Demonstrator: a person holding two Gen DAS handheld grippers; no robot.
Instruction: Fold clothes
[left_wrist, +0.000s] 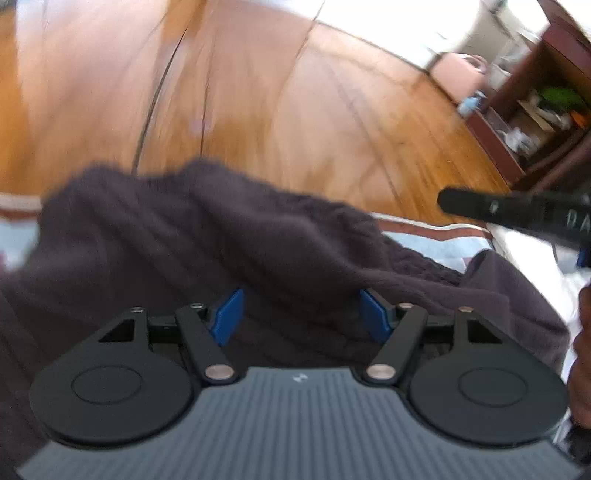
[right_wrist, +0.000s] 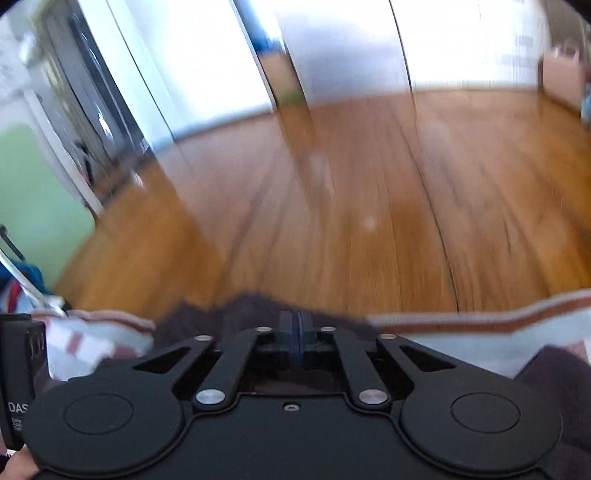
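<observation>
A dark purple knit garment (left_wrist: 207, 236) lies bunched on a light blanket with a brown-striped border (left_wrist: 436, 229). My left gripper (left_wrist: 301, 314) is open, its blue pads (left_wrist: 229, 314) wide apart. A thick fold of the garment lies between and over the fingertips, and the pads do not press on it. In the right wrist view my right gripper (right_wrist: 295, 332) has its blue pads almost together at the garment's raised edge (right_wrist: 229, 310), which looks pinched between them. The right gripper's black body (left_wrist: 517, 214) shows at the right of the left wrist view.
Beyond the blanket's edge (right_wrist: 480, 317) is a wooden floor (left_wrist: 295, 110). A dark wooden shelf unit (left_wrist: 535, 110) with small items stands at the far right, a pink object (left_wrist: 458, 70) beside it. A green wall (right_wrist: 33, 192) and a doorway are on the left. Both views are motion-blurred.
</observation>
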